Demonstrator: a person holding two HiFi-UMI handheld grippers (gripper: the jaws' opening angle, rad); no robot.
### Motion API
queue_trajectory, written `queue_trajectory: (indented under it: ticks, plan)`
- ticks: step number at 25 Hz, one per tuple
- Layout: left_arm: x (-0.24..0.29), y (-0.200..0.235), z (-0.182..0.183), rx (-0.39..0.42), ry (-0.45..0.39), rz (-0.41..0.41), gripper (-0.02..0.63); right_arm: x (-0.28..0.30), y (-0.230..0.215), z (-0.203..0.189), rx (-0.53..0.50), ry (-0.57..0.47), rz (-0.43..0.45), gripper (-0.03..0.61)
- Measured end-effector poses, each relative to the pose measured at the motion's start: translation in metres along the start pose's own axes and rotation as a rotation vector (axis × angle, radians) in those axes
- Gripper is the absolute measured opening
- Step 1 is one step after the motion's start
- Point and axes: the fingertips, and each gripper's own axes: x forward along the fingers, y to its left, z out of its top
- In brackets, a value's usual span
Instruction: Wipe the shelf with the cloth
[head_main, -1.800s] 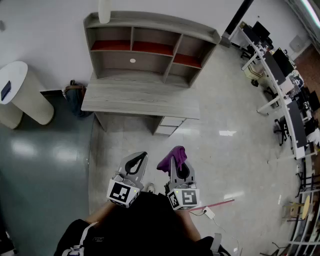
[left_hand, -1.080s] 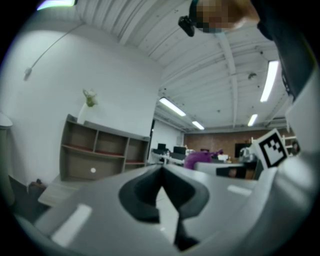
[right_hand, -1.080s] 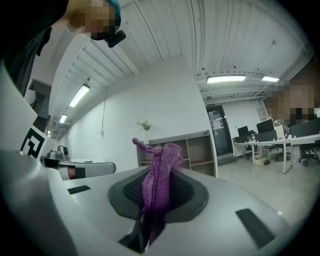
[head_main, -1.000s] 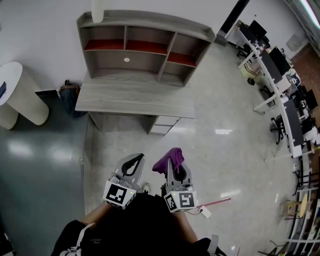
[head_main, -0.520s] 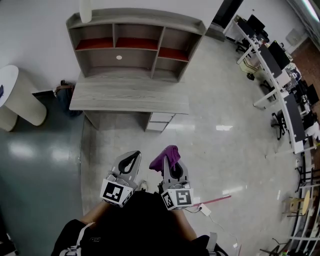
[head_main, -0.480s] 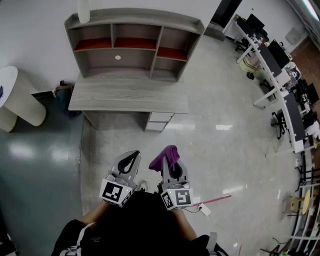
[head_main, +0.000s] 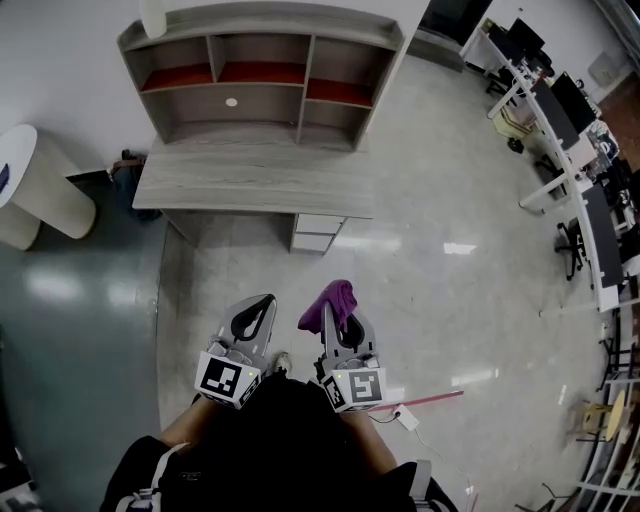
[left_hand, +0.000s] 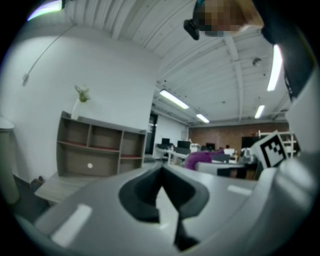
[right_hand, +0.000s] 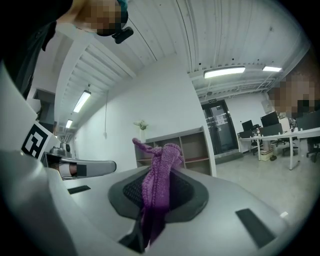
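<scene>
A grey wooden shelf unit (head_main: 262, 75) with red-lined compartments stands on a desk (head_main: 250, 185) against the far wall; it also shows small in the left gripper view as the shelf (left_hand: 100, 150) and behind the cloth in the right gripper view as the shelf (right_hand: 192, 147). My right gripper (head_main: 334, 315) is shut on a purple knitted cloth (head_main: 328, 303), which sticks up between its jaws as the cloth (right_hand: 157, 185). My left gripper (head_main: 256, 318) is shut with nothing in it, its jaws meeting in a point (left_hand: 161, 172). Both grippers are held low, well short of the desk.
A white round table (head_main: 35, 195) stands left of the desk, with a dark bag (head_main: 128, 170) on the floor between them. Drawers (head_main: 318, 232) sit under the desk. Office desks and chairs (head_main: 575, 150) line the right side. A red stick and a power strip (head_main: 420, 405) lie on the floor.
The shelf and desk have shifted in the head view as the person moved; both grippers stay low in front of the body, the right one still holding the cloth.
</scene>
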Motion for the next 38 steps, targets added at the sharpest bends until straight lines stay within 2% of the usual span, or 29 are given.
queue_trajectory:
  ticks: [5,12,17,21,27,32,38]
  plan:
    - [0.019,0.007,-0.004,-0.022,0.019,0.003,0.005,0.007,-0.016,-0.002,0.033,0.005,-0.027,0.050]
    - [0.066,0.029,0.000,-0.028,0.003,-0.050,0.005,0.049,-0.038,-0.004,0.018,0.030,-0.069,0.050]
    - [0.103,0.061,0.005,-0.014,-0.009,-0.081,0.005,0.097,-0.049,0.002,-0.010,0.032,-0.082,0.050]
    - [0.133,0.104,0.009,-0.014,0.016,-0.100,0.005,0.152,-0.056,0.005,-0.013,0.029,-0.100,0.051]
    - [0.175,0.155,0.038,-0.019,-0.042,-0.149,0.005,0.222,-0.058,0.021,-0.026,0.020,-0.140,0.050]
    - [0.196,0.181,0.048,-0.038,-0.056,-0.167,0.005,0.259,-0.059,0.030,-0.042,0.016,-0.151,0.050]
    - [0.209,0.202,0.049,-0.057,-0.055,-0.147,0.005,0.284,-0.067,0.030,-0.042,0.037,-0.157,0.051]
